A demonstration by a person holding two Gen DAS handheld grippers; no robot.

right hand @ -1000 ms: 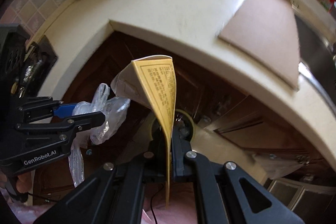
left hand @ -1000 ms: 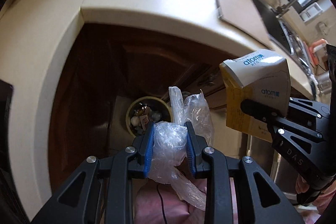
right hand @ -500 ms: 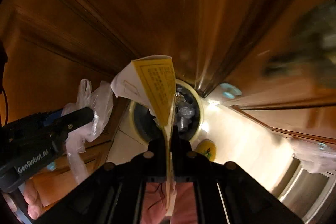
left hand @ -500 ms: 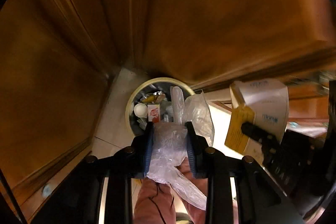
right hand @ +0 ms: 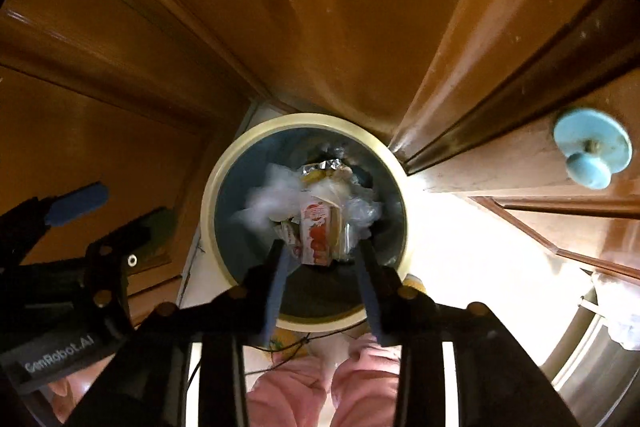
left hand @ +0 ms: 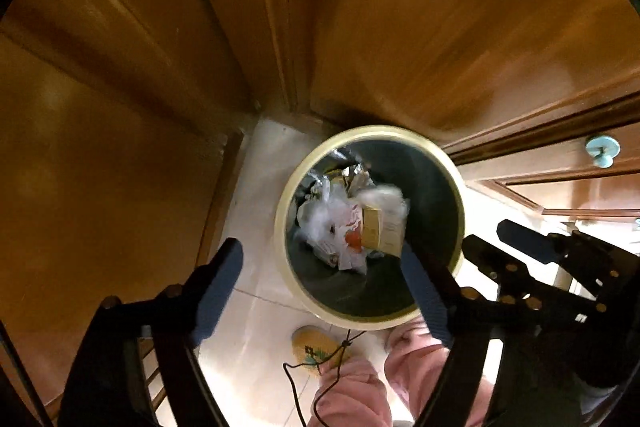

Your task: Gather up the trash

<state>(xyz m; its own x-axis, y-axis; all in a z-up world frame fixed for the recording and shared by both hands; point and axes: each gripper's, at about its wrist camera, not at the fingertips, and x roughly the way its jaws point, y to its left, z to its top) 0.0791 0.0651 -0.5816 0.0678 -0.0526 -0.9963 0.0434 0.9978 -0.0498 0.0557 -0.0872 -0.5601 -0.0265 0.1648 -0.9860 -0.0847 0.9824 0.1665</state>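
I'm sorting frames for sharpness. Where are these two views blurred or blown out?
Left wrist: trash in the bin is motion-smeared, cabinets streaked. Right wrist: floor beside the bin glares white, white plastic blurs, knob stays sharp.

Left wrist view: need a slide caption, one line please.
Left gripper opening, nothing between its fingers, above the trash bin holding plastic wrap and carton.

The pale tiled floor [left hand: 256,311] carries a round cream-rimmed bin [left hand: 316,301] tucked into the corner of the wooden cabinets [left hand: 120,147], with a yellow slipper [left hand: 310,343] just beside it.
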